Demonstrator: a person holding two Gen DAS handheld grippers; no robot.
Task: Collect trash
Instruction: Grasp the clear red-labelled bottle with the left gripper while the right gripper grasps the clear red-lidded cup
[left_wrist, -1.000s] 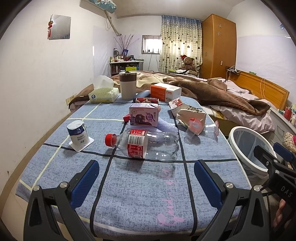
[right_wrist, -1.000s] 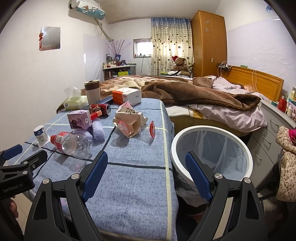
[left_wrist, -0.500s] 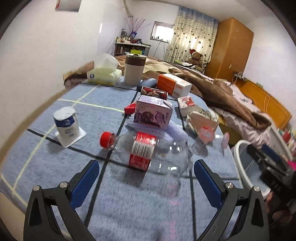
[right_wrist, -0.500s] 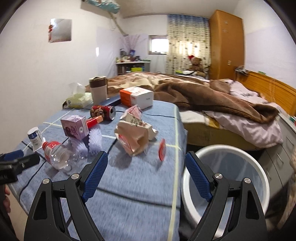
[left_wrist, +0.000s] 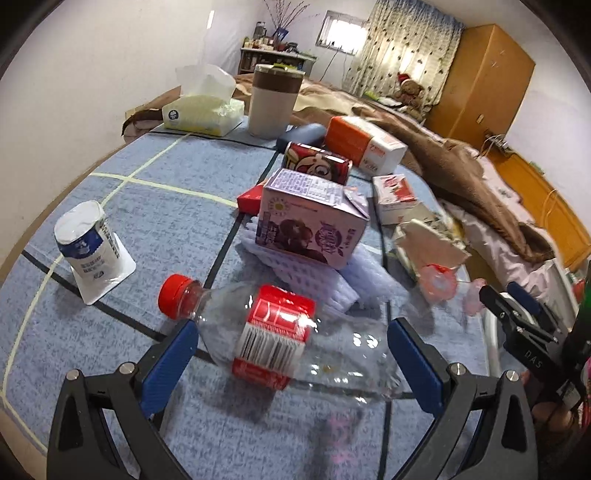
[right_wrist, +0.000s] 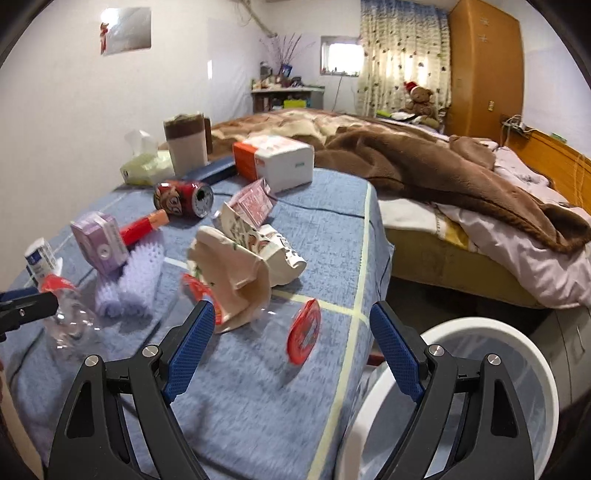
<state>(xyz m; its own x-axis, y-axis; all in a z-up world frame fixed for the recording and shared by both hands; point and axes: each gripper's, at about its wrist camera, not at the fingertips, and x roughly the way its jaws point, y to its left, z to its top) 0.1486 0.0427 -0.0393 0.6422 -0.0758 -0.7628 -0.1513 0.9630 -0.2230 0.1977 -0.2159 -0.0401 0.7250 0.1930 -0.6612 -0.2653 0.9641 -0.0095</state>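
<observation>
L claw (left_wrist: 291, 350) spread wide, straddling clear bottle (left_wrist: 280, 336) lying on tabletop (left_wrist: 166, 218) (pads not touching). R claw (right_wrist: 291, 336) released, empty, over crumpled bag (right_wrist: 236, 273), bin (right_wrist: 480, 398) beside.

Left wrist view: set low over the near edge of the desk (left_wrist: 155, 206), faced along its length toward the far edge and the curtained window; the plastic bottle (left_wrist: 280, 339) is seen very close, between the blue pads of the left tongs (left_wrist: 291, 354). The right tongs (left_wrist: 517, 314) are caught at this view's right margin.

Right wrist view: set at the desk's near right corner, somewhat farther back, faced the same way, with the white bin (right_wrist: 480, 387) below right.

Shared by both: the bottle, the purple carton (left_wrist: 310, 218), the red can (left_wrist: 317, 164), the desk's far edge, the bed.
</observation>
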